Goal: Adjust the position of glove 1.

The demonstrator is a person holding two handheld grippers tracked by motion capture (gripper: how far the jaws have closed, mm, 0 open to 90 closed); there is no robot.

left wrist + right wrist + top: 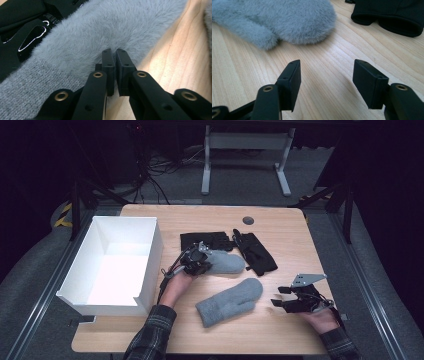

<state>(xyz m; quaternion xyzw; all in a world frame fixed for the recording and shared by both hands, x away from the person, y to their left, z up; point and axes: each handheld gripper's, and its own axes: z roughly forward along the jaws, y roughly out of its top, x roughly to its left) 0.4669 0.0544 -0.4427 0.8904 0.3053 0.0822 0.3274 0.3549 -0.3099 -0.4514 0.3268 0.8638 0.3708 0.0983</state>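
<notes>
Two fluffy grey mittens lie on the wooden table [280, 330]. The farther mitten [227, 261] [100, 30] lies beside two black gloves. My left gripper [202, 260] [115, 53] is at its cuff end, and its jaws stand nearly together, pinching the mitten's furry edge. The nearer mitten [230, 301] [287, 17] lies slanted at the table's middle. To its right, my right gripper [276, 296] [327, 72] hovers low over bare wood, jaws wide apart with nothing between them, pointing toward that mitten's rounded tip.
A white open box [150, 250] stands at the table's left side. One black glove [205, 240] [22, 25] lies behind the farther mitten, another [255, 251] [392, 12] to its right. A dark round grommet [248, 220] sits near the far edge.
</notes>
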